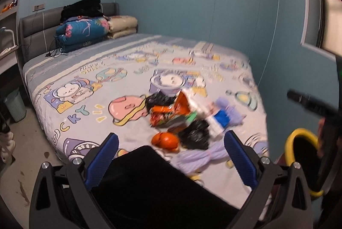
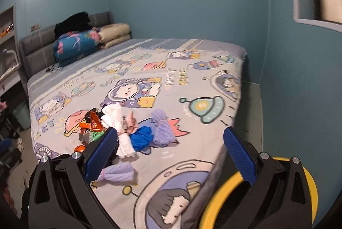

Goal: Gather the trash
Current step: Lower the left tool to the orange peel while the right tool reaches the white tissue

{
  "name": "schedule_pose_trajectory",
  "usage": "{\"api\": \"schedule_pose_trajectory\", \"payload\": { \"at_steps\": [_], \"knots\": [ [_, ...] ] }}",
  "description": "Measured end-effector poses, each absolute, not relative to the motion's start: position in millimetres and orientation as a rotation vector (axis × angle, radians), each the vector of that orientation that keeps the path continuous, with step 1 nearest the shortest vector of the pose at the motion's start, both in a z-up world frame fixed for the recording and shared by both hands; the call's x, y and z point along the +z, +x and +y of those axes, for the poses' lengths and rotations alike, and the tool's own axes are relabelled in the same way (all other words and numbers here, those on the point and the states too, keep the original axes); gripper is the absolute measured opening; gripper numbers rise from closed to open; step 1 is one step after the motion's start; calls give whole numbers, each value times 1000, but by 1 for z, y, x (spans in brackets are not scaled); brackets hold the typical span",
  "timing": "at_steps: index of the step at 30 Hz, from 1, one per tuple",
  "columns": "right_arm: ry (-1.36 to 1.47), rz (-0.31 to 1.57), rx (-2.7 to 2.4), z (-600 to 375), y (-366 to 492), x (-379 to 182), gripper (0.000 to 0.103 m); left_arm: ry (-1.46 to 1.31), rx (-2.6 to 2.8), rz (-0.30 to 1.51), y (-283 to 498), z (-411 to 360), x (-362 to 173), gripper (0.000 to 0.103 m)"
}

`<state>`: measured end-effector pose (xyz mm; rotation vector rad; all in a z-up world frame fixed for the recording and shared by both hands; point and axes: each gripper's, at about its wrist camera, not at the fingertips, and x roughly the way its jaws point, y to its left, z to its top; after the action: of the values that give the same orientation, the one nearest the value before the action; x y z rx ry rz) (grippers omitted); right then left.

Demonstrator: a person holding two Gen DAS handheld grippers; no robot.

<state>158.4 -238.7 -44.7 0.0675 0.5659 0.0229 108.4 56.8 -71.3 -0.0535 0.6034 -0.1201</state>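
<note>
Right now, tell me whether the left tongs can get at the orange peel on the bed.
Probably yes. The left tongs are open and empty, and the orange peel lies on the bed just ahead of them, at the near edge of the pile, with nothing on top of it.

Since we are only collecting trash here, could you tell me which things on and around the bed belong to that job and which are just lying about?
Job:
orange snack wrappers
black plastic bags
yellow-rimmed bin

Lying about:
folded quilts
purple cloth
blue cloth
</note>
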Motion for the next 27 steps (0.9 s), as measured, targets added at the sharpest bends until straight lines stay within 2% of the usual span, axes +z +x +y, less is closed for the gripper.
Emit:
{"api": "schedule_pose_trajectory", "payload": {
  "at_steps": [9, 18, 20, 22, 27],
  "knots": [
    [95, 744, 338, -192, 246, -69, 95, -76, -213, 749, 165, 70, -120, 95],
    [-2, 882, 461, -139, 327, -107, 95, -123, -211, 899, 225, 83, -159, 95],
    [-14, 913, 478, -131, 343, -115, 91, -126, -224, 909, 231, 82, -165, 94],
    [-32, 940, 470, -126, 353, -121, 78, -117, -238, 919, 234, 79, -169, 91],
    [-41, 997, 475, -117, 371, -137, 74, -112, -273, 955, 243, 73, -181, 84]
  ]
}}
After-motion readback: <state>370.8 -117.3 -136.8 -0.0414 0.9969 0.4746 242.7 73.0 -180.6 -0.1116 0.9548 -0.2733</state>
